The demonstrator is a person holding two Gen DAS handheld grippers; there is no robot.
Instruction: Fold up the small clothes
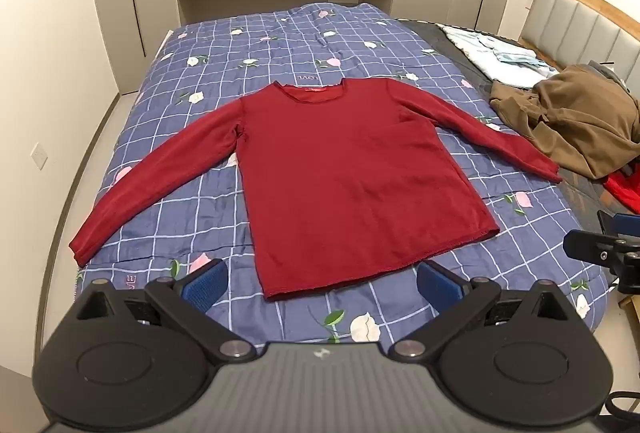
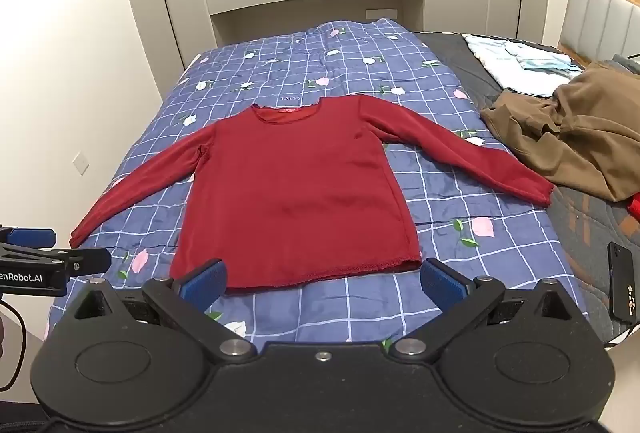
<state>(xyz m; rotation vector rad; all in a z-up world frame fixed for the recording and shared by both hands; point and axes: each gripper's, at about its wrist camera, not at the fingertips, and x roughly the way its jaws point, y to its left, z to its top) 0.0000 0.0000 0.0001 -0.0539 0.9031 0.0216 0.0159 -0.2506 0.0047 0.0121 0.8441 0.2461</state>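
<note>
A dark red long-sleeved sweater [image 1: 344, 169] lies flat on the blue checked floral quilt [image 1: 280, 45], collar away from me, both sleeves spread outward. It shows the same way in the right wrist view [image 2: 296, 189]. My left gripper [image 1: 322, 285] is open and empty, above the sweater's near hem. My right gripper [image 2: 322, 283] is open and empty, just short of the hem. Each gripper shows at the edge of the other's view: the right one [image 1: 612, 249], the left one [image 2: 44, 253].
A brown garment [image 2: 576, 133] lies heaped at the right on the dark mattress [image 2: 588, 225], with folded pale cloths [image 2: 520, 61] behind it and a red item [image 1: 624, 189] beside it. A black phone [image 2: 621, 279] lies near the right edge. Floor borders the bed's left side.
</note>
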